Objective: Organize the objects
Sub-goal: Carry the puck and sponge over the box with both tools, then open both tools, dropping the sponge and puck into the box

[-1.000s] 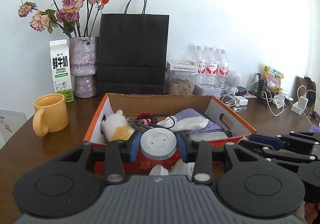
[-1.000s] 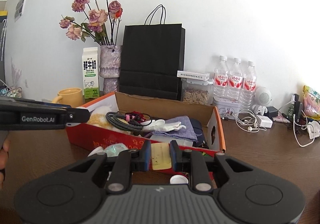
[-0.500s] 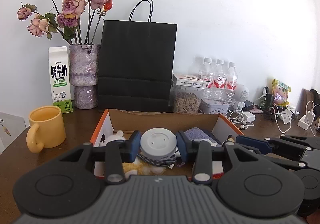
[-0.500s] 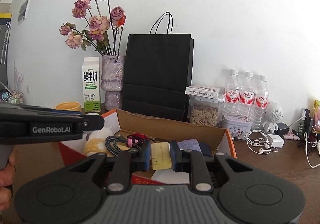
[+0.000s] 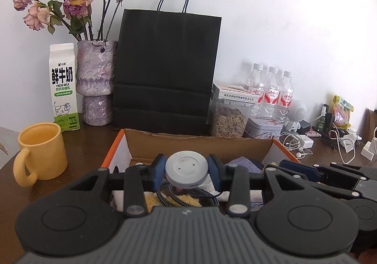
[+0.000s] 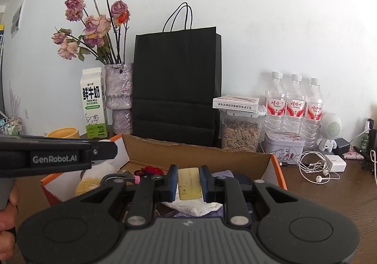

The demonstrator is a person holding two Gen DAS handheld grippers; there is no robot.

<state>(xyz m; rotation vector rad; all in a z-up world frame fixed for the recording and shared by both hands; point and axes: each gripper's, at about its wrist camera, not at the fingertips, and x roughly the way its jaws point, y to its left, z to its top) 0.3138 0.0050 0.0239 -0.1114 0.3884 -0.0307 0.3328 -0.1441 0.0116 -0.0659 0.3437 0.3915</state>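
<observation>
Left gripper point(image 5: 186, 171) was pinching a round pale-grey plastic disc point(image 5: 186, 171) between its blue pads, held over the open orange-sided cardboard box point(image 5: 200, 146). Right gripper point(image 6: 188, 181) was clamped on a flat pale-yellow rectangular block point(image 6: 189, 183), also over the box, just to the right of the left gripper.

In the box: a braided grey cable point(image 5: 165, 195), a crumpled white cloth point(image 6: 193, 206), a folded purple-blue fabric point(image 5: 242, 163), a red tangle point(image 6: 150, 170).

On the dark wooden table point(image 6: 329, 195): a yellow ceramic mug point(image 5: 38, 153) left of the box; a white-and-green milk carton point(image 5: 63, 87), a mottled purple vase point(image 5: 96, 82) with dried roses and a black paper bag point(image 5: 165, 71) behind.
</observation>
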